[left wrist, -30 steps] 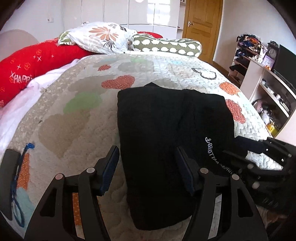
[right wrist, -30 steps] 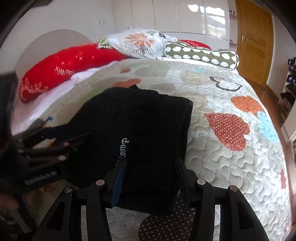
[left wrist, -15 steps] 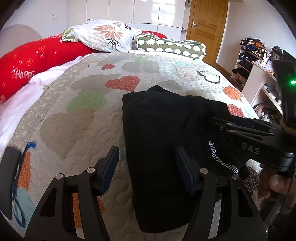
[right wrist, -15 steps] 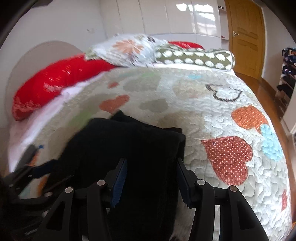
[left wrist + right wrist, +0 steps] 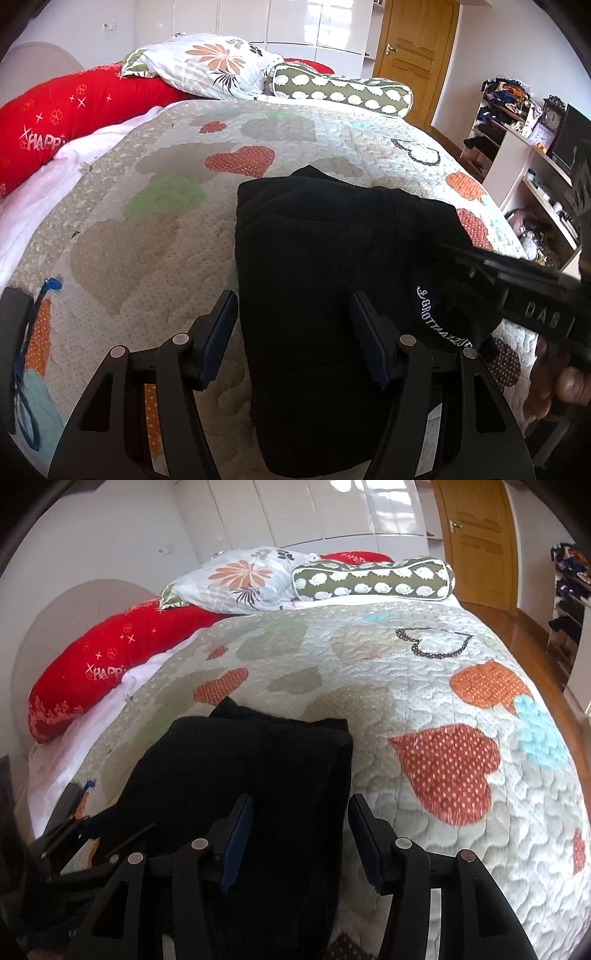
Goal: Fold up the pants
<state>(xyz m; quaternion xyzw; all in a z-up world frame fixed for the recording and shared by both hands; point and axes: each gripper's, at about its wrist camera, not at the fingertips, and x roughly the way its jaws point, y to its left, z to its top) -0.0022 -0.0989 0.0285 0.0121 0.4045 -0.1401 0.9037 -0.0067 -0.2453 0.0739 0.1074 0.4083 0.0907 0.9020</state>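
Note:
The black pants (image 5: 314,266) lie folded into a thick rectangle on the quilted bed; white lettering (image 5: 439,321) shows on their near right edge. My left gripper (image 5: 291,317) is open and empty, its jaws straddling the near left edge of the pants just above them. The pants also show in the right wrist view (image 5: 240,768). My right gripper (image 5: 299,819) is open and empty over their near right edge. The right gripper's body (image 5: 532,295) shows at the right of the left wrist view, and the left gripper (image 5: 74,834) at the lower left of the right wrist view.
The heart-patterned quilt (image 5: 424,686) covers the bed. A red pillow (image 5: 74,114), a floral pillow (image 5: 210,66) and a green bolster (image 5: 340,92) lie at the head. Shelves with clutter (image 5: 524,147) stand right of the bed. A dark object with a blue cord (image 5: 14,332) lies near left.
The right gripper has lifted and drawn back toward the near right, so more quilt shows beyond the pants. The left gripper has stayed nearly still. The pants lie unchanged.

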